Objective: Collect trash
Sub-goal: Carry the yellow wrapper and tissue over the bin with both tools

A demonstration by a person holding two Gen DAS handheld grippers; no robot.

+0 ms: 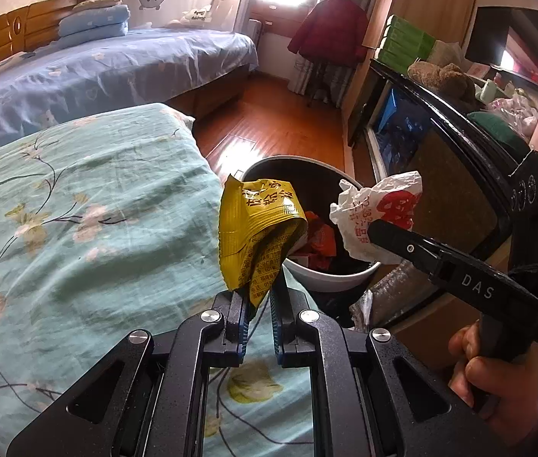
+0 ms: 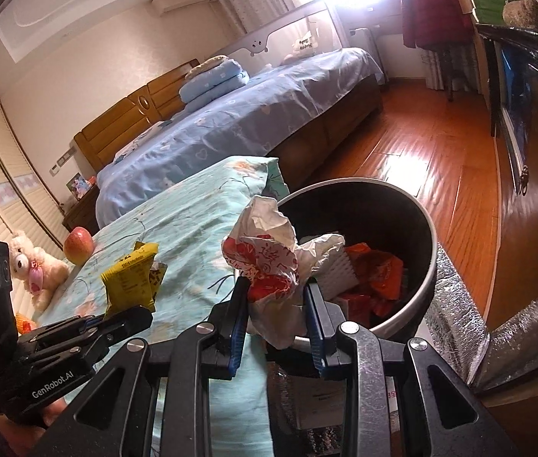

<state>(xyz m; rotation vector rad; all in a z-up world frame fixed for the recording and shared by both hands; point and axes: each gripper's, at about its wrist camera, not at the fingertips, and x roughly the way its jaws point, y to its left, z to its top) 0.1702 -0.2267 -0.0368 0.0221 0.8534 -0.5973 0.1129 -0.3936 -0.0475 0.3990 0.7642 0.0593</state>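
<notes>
Room: bedroom with a wooden floor (image 1: 269, 114), two beds, bright window at the far end.
Left wrist view, surface: I work over the floral teal bedspread (image 1: 78, 209) at the bed's foot.
Left wrist view, grip: my left gripper (image 1: 257, 297) has its jaws pinched tight on a yellow wrapper (image 1: 257, 228), held up just beside the bin's near rim.
Left wrist view, other hand: my right gripper (image 1: 379, 232) comes in from the right with a crumpled white-and-red bag (image 1: 379, 209) above the bin.
Right wrist view, grip: the jaws are clamped on the bag, which bulges between the blue pads at the rim.
Right wrist view, container: the round bin (image 2: 431, 266) already holds orange packets (image 2: 379, 278) and something white and ridged.
Right wrist view, left behind: an apple (image 2: 78, 245) and a plush toy (image 2: 36, 266) lie further up the bed; I judge neither is trash.
Progress: I judge the pickup done and both pieces nearly delivered; the releases into the bin remain.
</notes>
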